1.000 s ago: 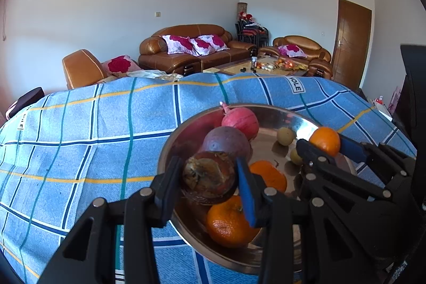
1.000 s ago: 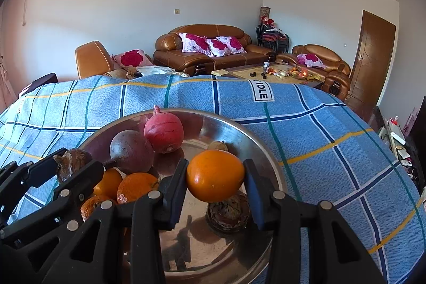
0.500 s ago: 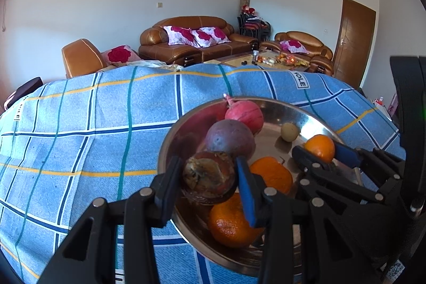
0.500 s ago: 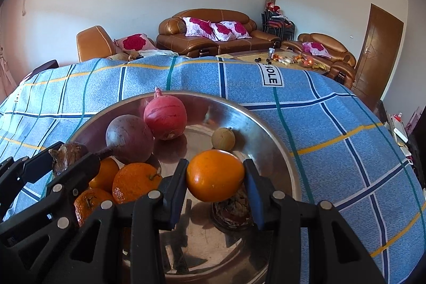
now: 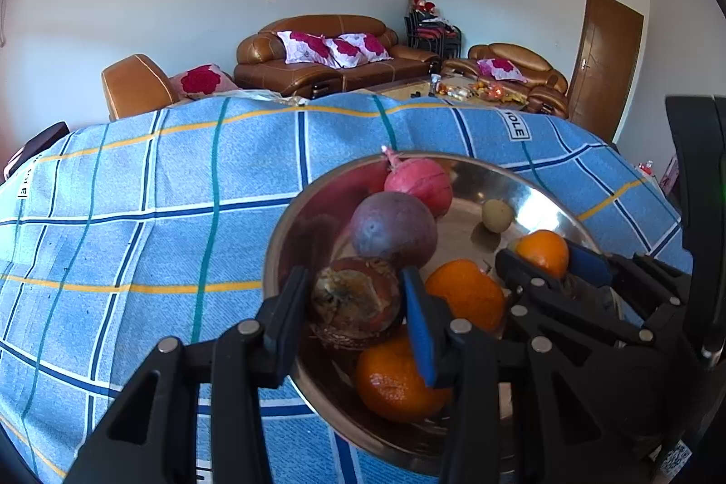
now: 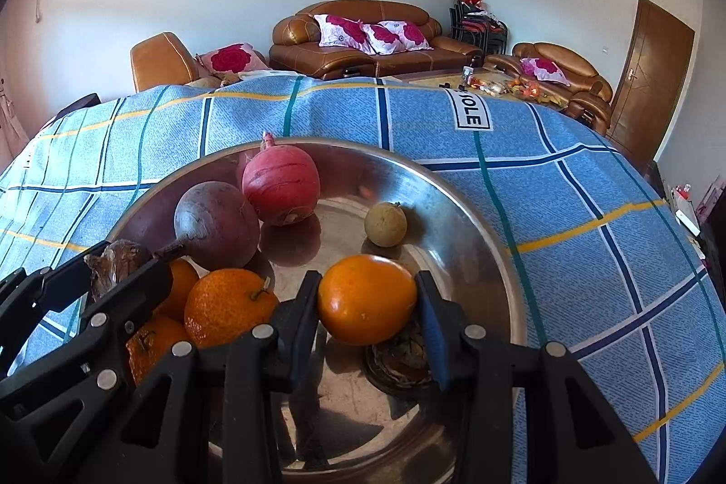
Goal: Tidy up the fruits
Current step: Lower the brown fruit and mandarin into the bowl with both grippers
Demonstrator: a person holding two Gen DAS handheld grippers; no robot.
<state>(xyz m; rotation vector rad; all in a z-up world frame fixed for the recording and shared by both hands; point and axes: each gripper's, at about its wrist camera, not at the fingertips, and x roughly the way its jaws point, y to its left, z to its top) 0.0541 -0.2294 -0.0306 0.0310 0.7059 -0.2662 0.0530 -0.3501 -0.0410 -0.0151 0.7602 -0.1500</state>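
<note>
Fruits are being gathered in a wide metal bowl [image 6: 458, 207] that is resting on a surface covered by a blue checked cloth [image 6: 567, 184]. A smooth orange [image 6: 366, 305] is being held between the pads of the right claw [image 6: 366, 309], above the bowl's floor; the jaws are being kept at a middling width, closed on the orange's sides. Directly below it, a dark shrivelled fruit [image 6: 399, 357] is lying on the bowl's bottom. A brown, wrinkled fruit [image 5: 356, 302] is being gripped by the left claw [image 5: 354, 309] over the near left rim of the bowl; its jaws are being pressed against both sides of that fruit. In the right wrist view the left claw is being seen at the left edge, with the wrinkled fruit between its tips. Lying loose in the bowl are a pink pomegranate [image 6: 280, 184], a purple round fruit [image 6: 217, 223] touching it, a small tan fruit [image 6: 385, 224] set apart near the middle, and several tangerines [image 6: 227, 309] clustered along the left side, just beside the right claw's left finger.
</note>
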